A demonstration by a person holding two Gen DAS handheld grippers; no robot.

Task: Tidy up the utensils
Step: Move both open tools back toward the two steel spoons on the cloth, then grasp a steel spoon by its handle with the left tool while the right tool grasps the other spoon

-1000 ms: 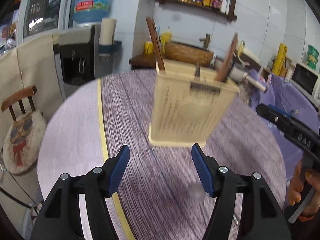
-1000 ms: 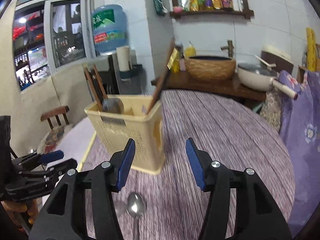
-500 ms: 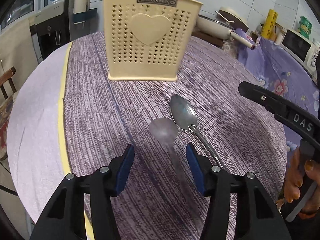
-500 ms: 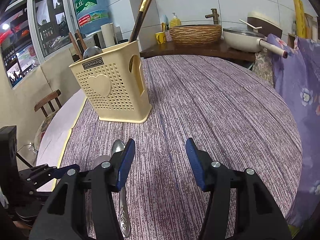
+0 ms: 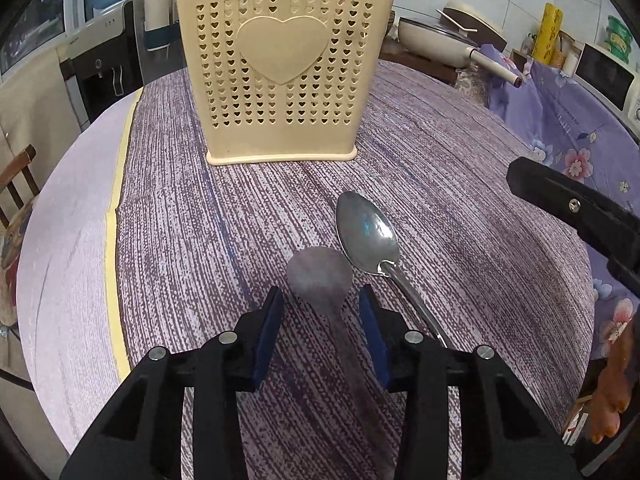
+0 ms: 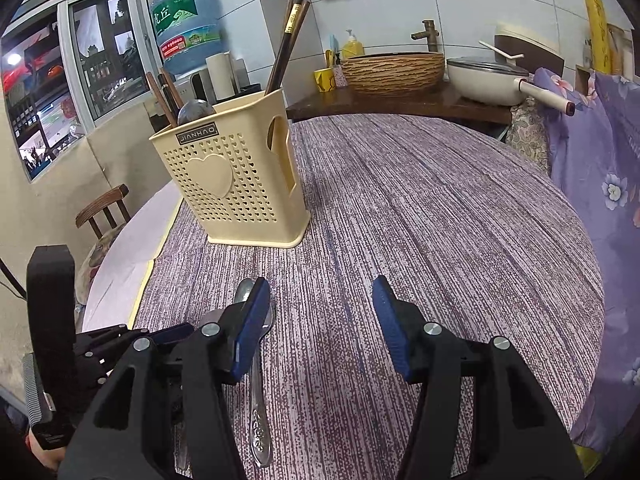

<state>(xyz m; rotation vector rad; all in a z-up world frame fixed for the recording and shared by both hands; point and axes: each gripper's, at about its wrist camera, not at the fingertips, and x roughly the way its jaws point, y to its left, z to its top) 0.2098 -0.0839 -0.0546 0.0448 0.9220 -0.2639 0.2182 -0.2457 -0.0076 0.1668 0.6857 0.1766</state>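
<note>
Both my hands have dropped toward the table (image 5: 460, 152) since a second ago, and the cream utensil basket (image 5: 285, 76), which was blurred and further off then, now stands sharp and upright beyond my left claw (image 5: 321, 320). That claw's jaws are closing; a dull grey spoon (image 5: 320, 276) lies between the blue pads, its bowl pointing at the basket and its handle running back under the claw. The pads do not press on it that I can see, and a gap shows on either side.

Just to the right of the grey spoon, nearly touching its bowl, lies a shiny metal spoon (image 5: 367, 236), also bowl-first toward the basket, handle angled back and to the right. In the right wrist view the shiny spoon (image 6: 258, 412) shows partly behind the left finger of my right claw (image 6: 320, 320), outside its jaws. My right claw hangs about half open over bare purple-striped cloth, with nothing between its pads. It sits to the right of the basket's front face and nearer me.

The basket (image 6: 236, 184) stands on the table with its heart face toward me. Dark chopsticks (image 6: 288, 44) lean out of its far right corner, and more dark handles and a rounded grey utensil head (image 6: 195, 111) stick up at its left end.
</note>
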